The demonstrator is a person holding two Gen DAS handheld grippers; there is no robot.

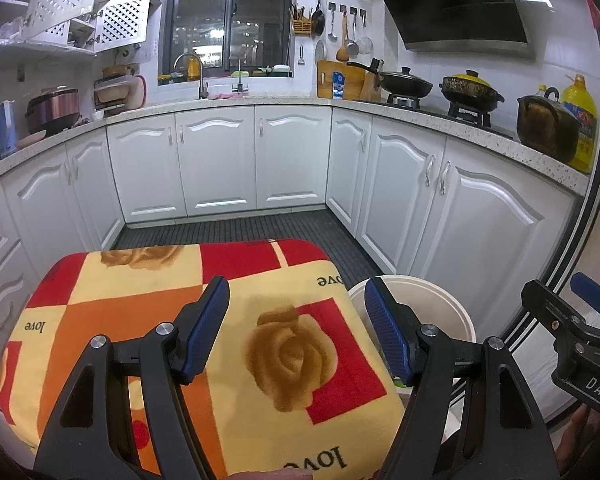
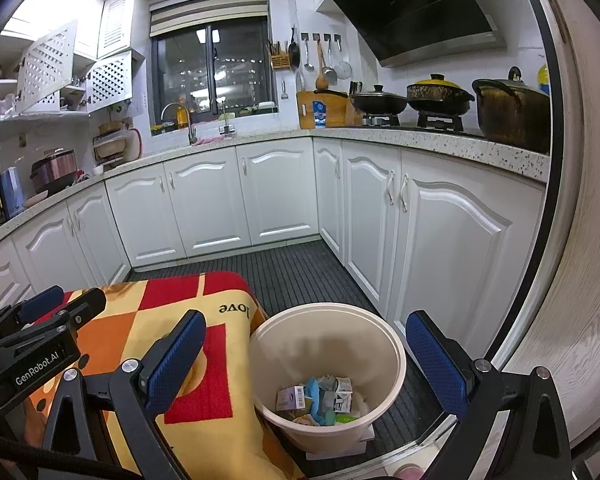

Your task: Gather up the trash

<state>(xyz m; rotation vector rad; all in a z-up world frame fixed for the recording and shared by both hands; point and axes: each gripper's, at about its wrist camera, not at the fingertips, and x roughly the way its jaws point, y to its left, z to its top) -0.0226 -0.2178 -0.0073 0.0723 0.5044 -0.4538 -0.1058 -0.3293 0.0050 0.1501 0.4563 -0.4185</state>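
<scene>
Trash [image 2: 318,398] sits in the bin [image 2: 396,344] (cream); left gripper [image 1: 296,326] and right gripper [image 2: 306,356] gape empty.

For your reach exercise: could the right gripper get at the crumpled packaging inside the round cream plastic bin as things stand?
Probably yes: the right gripper is open above the round cream plastic bin, which has no lid, and nothing covers the crumpled packaging.

A fuzzy printed cloth [image 1: 204,320] is seen; the bin [image 2: 380,344] is smooth matt plastic holding crumpled paper trash [image 2: 320,398].
</scene>
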